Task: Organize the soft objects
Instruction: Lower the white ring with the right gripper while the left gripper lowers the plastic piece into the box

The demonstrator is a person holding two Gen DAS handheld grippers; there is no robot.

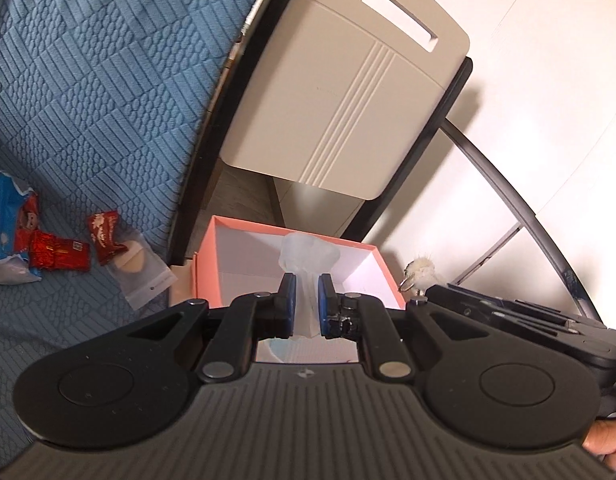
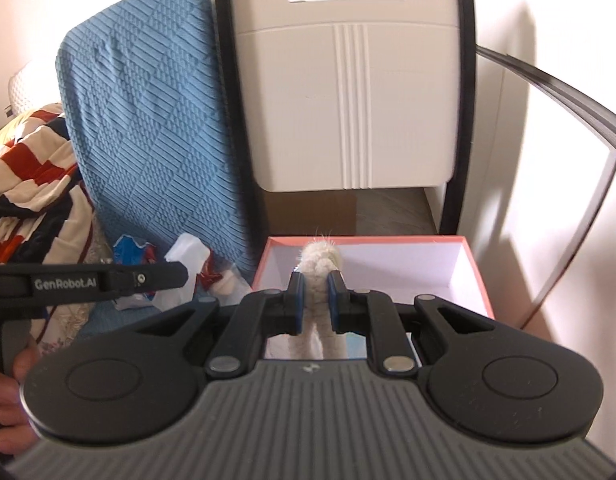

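- Sofa cover [image 1: 88, 92], blue and quilted, rises left of the pink box [image 1: 206, 264], with a white panel [image 1: 328, 100] standing behind the box.
- Pink box sits open and white inside, below and ahead of both grippers; it looks like the place for the soft things.
- Snack packets [image 1: 56, 248] and a clear pouch [image 1: 142, 272] lie on the sofa seat left of the box, not yet gathered.
- Left gripper [image 1: 306, 300]: jaws clenched narrowly on a translucent white bag [image 1: 308, 252], whose bunched top stands above the box's opening.
- Right gripper [image 2: 318, 300]: jaws nearly closed, pinching a fuzzy cream toy [image 2: 320, 260] that hangs over the box.
- Risk, in my judgement: both grippers crowd the same opening, so they could knock together or nudge the light box.
- Risk also: either soft thing may cling to the jaws on release, or drape over the rim instead of dropping in.
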